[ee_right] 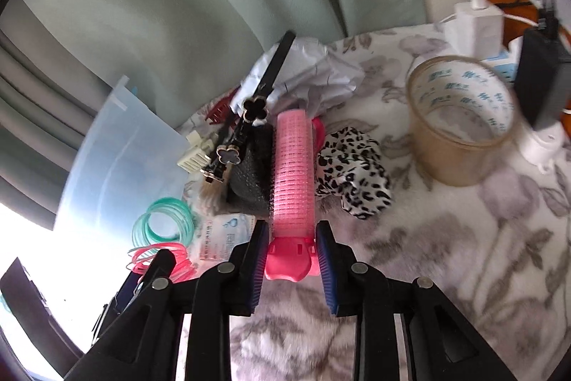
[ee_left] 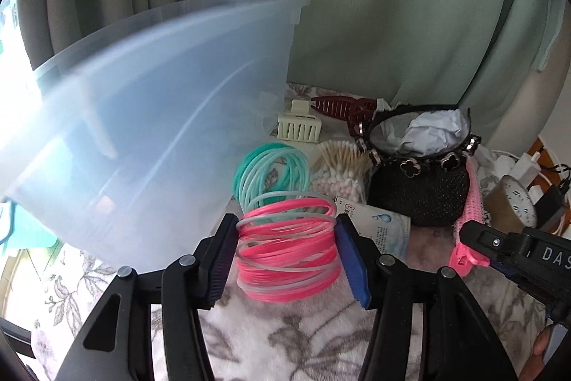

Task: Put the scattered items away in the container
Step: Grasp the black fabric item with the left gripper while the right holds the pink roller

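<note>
Left gripper (ee_left: 286, 250) clamps the pink bangle stack (ee_left: 287, 247), pads on both sides, rings' axis roughly upright, tilted. Teal bangles (ee_left: 271, 172) at 12 o'clock just behind, partly hidden. Clear container (ee_left: 150, 131) at 10 o'clock, blurred, left edge cut off. Right gripper (ee_right: 291, 250) pinches the pink hair roller clip (ee_right: 292, 181) at its base; long axis points to 12 o'clock. Black pouch (ee_right: 249, 177) at 11, mostly hidden by the roller.
</note>
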`<control>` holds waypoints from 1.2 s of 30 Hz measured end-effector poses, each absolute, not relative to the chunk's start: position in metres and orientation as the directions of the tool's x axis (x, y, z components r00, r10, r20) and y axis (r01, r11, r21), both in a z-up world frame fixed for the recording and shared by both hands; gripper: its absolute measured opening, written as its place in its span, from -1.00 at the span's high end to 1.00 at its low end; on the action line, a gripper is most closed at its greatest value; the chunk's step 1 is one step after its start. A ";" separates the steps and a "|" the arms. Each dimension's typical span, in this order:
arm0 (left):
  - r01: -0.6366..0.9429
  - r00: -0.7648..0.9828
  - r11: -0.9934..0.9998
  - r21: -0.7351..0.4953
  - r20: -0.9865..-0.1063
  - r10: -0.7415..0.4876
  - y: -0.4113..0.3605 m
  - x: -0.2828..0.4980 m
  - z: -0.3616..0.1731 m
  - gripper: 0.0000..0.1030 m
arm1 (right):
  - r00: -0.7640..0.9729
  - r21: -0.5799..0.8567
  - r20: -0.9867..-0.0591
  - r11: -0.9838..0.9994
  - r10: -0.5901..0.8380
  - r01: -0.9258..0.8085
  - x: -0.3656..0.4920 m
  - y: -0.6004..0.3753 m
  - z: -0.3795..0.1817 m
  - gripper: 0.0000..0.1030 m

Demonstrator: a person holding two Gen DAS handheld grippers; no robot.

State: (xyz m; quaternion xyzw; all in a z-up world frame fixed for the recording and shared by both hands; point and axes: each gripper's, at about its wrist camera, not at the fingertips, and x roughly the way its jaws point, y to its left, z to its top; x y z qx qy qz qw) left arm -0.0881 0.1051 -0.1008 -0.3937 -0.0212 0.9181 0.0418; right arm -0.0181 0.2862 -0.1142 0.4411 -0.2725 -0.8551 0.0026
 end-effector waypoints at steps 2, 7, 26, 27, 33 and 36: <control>-0.067 -0.694 -0.994 -0.083 -0.712 0.106 0.102 -0.081 -0.092 -0.10 | -0.624 0.472 -0.744 -0.849 -0.238 -0.238 -0.015 0.296 -0.073 0.44; -0.107 -0.700 -0.991 -0.078 -0.702 0.131 0.099 -0.061 -0.079 -0.10 | -0.634 0.476 -0.736 -0.847 -0.237 -0.235 0.012 0.297 -0.058 0.44; -0.151 -0.688 -0.988 0.015 -0.720 0.094 0.100 -0.040 -0.068 -0.38 | -0.571 0.441 -0.798 -0.833 -0.193 -0.334 0.052 0.348 -0.093 0.51; -0.158 -0.692 -0.987 0.023 -0.716 0.094 0.102 -0.039 -0.065 -0.39 | -0.571 0.440 -0.798 -0.833 -0.191 -0.336 0.053 0.350 -0.094 0.51; -0.322 -0.595 -0.931 -0.174 -0.727 0.342 0.135 -0.049 -0.069 -0.41 | -0.560 0.435 -0.808 -0.826 -0.183 -0.358 0.052 0.360 -0.105 0.51; -0.357 -0.516 -0.890 -0.283 -0.734 0.441 0.155 -0.062 -0.082 -0.41 | -0.560 0.432 -0.808 -0.829 -0.182 -0.354 0.051 0.363 -0.107 0.51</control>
